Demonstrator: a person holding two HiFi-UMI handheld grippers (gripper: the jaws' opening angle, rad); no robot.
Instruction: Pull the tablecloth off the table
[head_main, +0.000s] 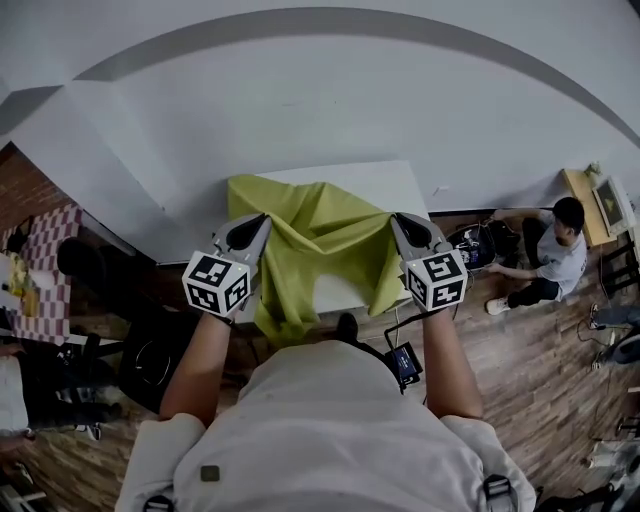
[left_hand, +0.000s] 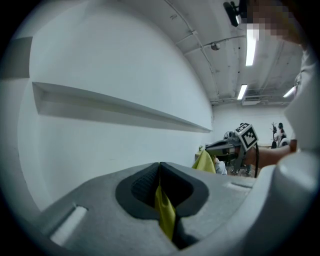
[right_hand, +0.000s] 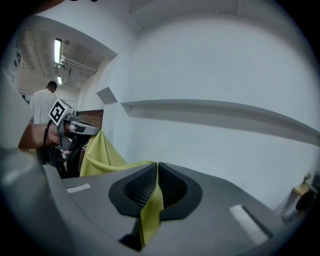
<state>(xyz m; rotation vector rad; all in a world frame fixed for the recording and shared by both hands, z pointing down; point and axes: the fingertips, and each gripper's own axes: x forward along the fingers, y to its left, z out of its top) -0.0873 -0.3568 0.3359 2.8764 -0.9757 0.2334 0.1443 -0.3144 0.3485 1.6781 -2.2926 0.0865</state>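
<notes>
We hold the left gripper (left_hand: 160, 190) with its two jaws pressed together on a thin fold of the yellow-green, soft fabric tablecloth (head_main: 318, 232). A narrow strip of the cloth hangs out below the dark, finely ribbed pads. The right gripper (right_hand: 156, 187) matches it: its jaws are closed tight and pinch a second fold of the same cloth, which trails down from between its pads.

Both grippers have smooth, matte grey shells that curve around the black pad recess. Each carries one white cube with black square markers, behind the jaws.

Between the two pairs of jaws the cloth sags in loose, creased folds, stretched from one grip to the other. Below and ahead of the jaws it lies bunched over the flat, white rectangular table (head_main: 392, 182). Its lower edge drops past the table's near side, under the jaws. Beyond the right jaws a strip of the tabletop is bare.

We count two grippers, two marker cubes, one tablecloth and one table.
</notes>
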